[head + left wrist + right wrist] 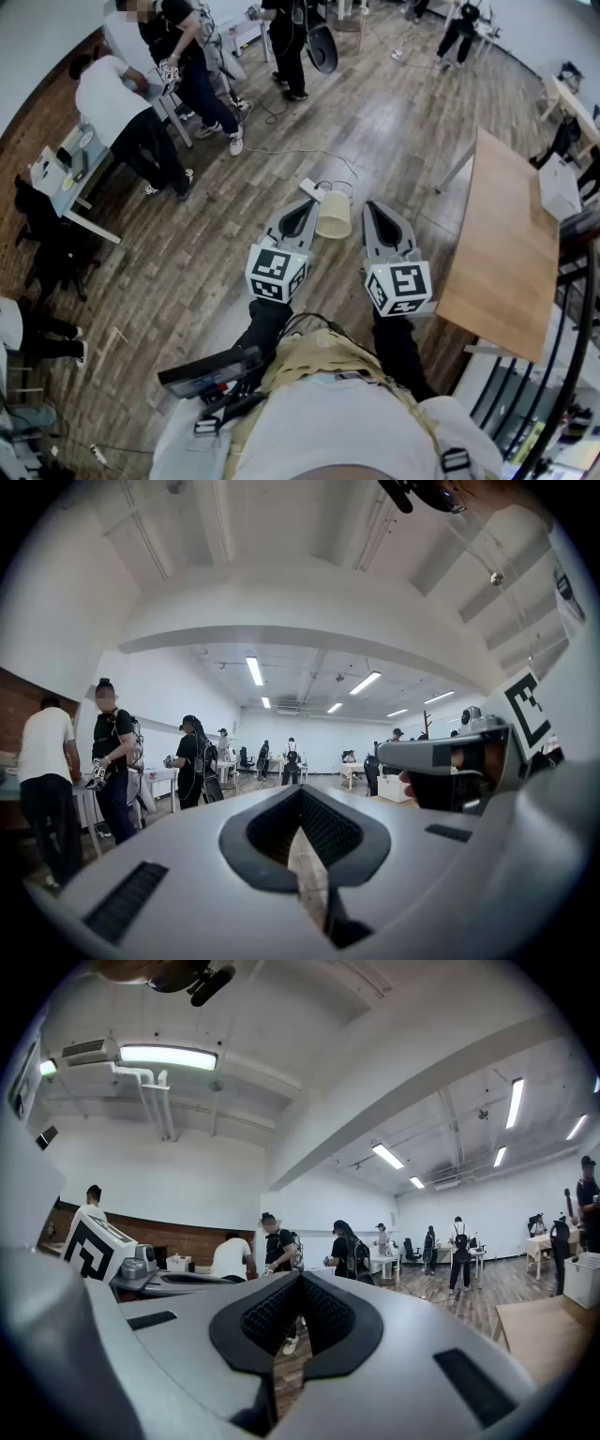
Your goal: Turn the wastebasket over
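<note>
A cream wastebasket (334,215) rests on the wooden floor, in the head view only; whether it lies on its side or stands I cannot tell. My left gripper (306,204) is held level just left of it, and my right gripper (369,206) just right of it, both above the floor. In the left gripper view the left gripper (302,790) has its jaws together with nothing between them. The right gripper (300,1275) looks the same in its own view, shut and empty. Neither gripper view shows the basket.
A wooden table (506,244) stands close on the right with a white box (560,187) at its far end. A white power strip (310,187) and a cable (281,150) lie beyond the basket. Several people (117,103) work at desks (66,173) at the back left.
</note>
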The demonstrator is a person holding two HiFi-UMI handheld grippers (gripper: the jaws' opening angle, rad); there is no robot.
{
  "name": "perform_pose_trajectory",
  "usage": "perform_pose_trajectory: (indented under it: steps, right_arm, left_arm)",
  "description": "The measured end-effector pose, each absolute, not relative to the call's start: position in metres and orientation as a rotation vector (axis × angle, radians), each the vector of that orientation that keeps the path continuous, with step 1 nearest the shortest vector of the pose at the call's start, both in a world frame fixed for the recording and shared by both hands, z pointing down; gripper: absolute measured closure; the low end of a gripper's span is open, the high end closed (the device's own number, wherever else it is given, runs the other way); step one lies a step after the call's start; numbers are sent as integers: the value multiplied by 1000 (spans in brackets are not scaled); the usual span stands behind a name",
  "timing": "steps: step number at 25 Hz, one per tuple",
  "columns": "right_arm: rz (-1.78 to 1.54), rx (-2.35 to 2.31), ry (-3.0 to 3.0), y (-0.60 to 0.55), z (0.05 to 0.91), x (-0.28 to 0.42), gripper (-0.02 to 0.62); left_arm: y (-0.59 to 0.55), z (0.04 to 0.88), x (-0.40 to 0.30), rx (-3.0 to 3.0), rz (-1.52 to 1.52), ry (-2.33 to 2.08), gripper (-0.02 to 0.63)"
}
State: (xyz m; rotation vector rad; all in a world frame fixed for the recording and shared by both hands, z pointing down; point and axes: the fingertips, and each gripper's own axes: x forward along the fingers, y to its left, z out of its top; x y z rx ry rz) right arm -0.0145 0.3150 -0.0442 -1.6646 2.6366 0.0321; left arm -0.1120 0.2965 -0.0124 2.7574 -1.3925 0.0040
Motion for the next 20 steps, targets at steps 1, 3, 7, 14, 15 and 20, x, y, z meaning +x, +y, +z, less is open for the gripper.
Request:
perform_pose_trajectory:
  steps: [1,3,7,14,15,20]
  right_arm:
    - [35,-1666,2635,314,-45,-13,575]
    - [39,-1666,2634,313,-46,-11,575]
    - [39,-1658,2642,315,-47,-16,575]
    - [23,-1645,2662,323,-42,-19,575]
    - [22,-1645,2663,324,-42,-17,575]
    - [16,-1649,2659,329,-41,-11,575]
  left_arm:
    - [295,-12,-110,2757,4,-1395,604]
    - [294,-12,-108,2755,6,-1398,604]
    - [295,-11,-106,2754,25,-1385,604]
    - [304,-5,-99,2750,53,-1360,604]
    - [305,-4,-97,2749,56,-1359,604]
    - [309,-3,-90,2750,65,-1353,604]
